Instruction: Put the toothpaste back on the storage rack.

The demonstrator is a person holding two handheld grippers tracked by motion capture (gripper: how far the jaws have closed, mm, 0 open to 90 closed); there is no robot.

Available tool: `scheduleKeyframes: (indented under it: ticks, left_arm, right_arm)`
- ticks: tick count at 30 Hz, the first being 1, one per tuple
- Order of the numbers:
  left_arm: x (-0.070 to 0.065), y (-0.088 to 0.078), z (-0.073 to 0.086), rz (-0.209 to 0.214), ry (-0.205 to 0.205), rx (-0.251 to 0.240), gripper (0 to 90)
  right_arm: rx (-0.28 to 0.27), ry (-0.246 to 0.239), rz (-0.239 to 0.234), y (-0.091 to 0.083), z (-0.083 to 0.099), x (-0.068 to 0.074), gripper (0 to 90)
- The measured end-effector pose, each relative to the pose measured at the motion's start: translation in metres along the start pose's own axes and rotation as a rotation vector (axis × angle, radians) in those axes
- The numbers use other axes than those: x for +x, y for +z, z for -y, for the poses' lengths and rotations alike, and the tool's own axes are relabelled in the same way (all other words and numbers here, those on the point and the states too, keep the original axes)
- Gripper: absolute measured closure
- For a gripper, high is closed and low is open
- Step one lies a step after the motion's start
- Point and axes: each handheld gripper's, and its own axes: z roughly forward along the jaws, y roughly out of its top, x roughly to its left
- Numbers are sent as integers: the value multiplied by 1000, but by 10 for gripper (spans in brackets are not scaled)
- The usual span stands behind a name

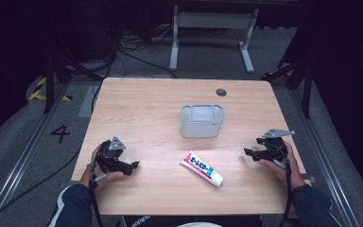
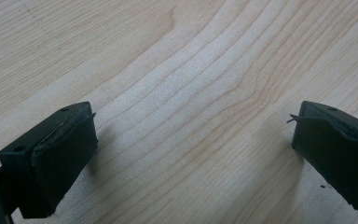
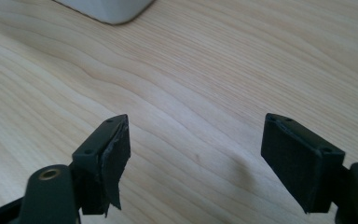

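In the high view, the left gripper (image 1: 133, 165) sits at the lower left of the frame, held in the person's left hand (image 1: 99, 171), with its jaws pointing right and standing wide apart. The right gripper (image 1: 248, 153) sits at the lower right in the right hand (image 1: 276, 163), its jaws pointing left and parted with nothing between them.

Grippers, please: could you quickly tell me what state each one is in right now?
Left gripper: open, nothing between its jaws, only bare table.
Right gripper: open, holding nothing; the toothpaste tube lies apart from it.
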Motion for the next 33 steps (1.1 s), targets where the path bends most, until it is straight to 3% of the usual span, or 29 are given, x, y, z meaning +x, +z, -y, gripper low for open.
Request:
scheduleKeyframes:
  ticks: [13,24,33]
  left_arm:
    - [0,0,0,2,0,1,2]
    - [0,0,0,2,2,1,2]
    - [0,0,0,3,2,-1,2]
  right_arm:
    - [-17,-88,-96,-7,-17,31,254]
    - [-19,-131,-125,-9,-28,48,256]
    - [-13,-193,-159,-6,-42,69,258]
